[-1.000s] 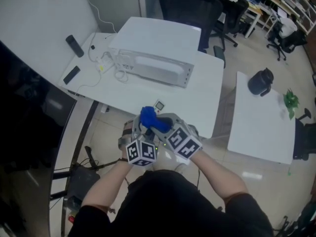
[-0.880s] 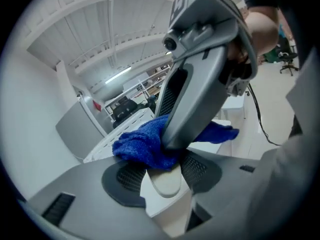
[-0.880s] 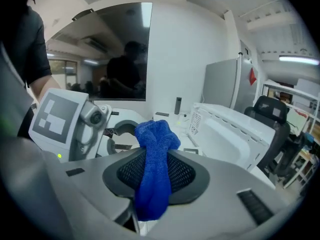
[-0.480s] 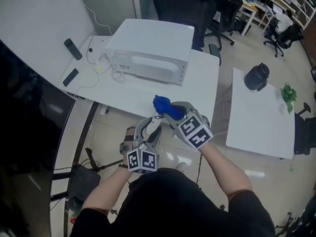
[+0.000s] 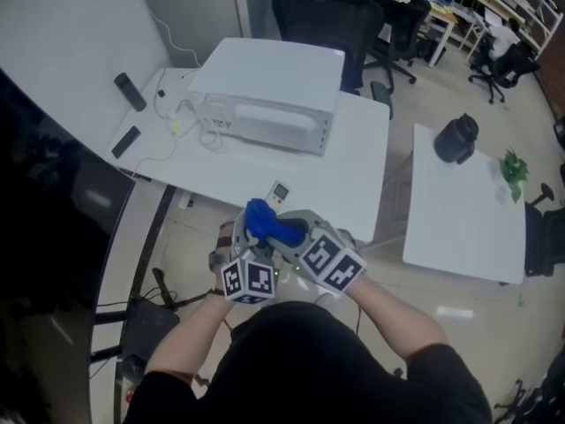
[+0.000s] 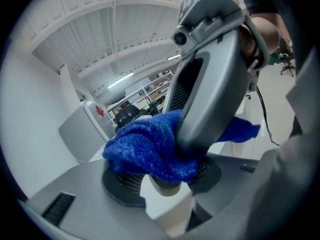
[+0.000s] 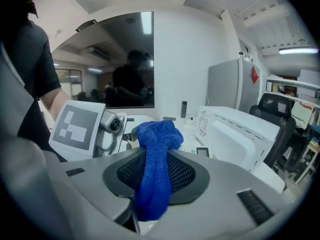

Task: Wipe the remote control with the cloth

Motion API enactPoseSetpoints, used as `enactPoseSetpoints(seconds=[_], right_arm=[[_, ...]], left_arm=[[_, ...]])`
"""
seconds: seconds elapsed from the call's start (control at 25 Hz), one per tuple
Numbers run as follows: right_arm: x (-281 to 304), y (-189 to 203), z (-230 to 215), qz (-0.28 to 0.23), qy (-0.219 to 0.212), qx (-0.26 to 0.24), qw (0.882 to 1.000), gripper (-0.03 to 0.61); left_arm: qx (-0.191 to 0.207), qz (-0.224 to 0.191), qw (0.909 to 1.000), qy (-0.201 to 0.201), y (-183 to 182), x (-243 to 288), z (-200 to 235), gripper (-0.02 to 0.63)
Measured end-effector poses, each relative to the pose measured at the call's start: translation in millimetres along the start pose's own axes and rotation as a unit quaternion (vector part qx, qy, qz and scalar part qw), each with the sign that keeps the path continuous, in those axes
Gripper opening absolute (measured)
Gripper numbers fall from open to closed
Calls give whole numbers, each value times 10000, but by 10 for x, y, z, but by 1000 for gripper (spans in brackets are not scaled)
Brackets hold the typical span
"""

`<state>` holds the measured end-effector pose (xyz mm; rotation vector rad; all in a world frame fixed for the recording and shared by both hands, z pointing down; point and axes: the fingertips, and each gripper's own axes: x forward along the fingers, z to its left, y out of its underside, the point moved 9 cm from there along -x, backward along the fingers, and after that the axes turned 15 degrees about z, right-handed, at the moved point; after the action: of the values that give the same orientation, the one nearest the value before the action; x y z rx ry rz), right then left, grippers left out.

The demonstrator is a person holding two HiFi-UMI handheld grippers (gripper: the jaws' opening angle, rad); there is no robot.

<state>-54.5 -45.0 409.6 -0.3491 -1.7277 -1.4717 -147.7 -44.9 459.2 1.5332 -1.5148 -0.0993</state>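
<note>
Back from its swing forward, the right gripper [image 7: 156, 184], clamped on the cloth [image 5: 267, 223], now lies over the remote [image 5: 279, 191] gripped by the left gripper [image 6: 162, 194], so it should press lightly and stroke lengthwise.

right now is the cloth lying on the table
No, the blue cloth is clamped between the jaws of the right gripper, not lying on anything.

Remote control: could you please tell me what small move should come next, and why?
Probably slide the right gripper with the blue cloth along the remote toward its far end: the left gripper grips the remote, the cloth sits bunched near the jaws, and the display end shows bare.
</note>
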Motion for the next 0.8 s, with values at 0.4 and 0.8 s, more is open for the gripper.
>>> enactPoseSetpoints(seconds=[0.4, 0.8], right_arm=[[-72, 123, -514, 40, 616, 406, 9973, 120], [-644, 42, -517, -1712, 1095, 821, 9757, 120]], left_arm=[[601, -525, 9964, 284, 77, -200, -192, 204], [-5636, -1854, 7472, 2994, 412, 130, 392, 203]])
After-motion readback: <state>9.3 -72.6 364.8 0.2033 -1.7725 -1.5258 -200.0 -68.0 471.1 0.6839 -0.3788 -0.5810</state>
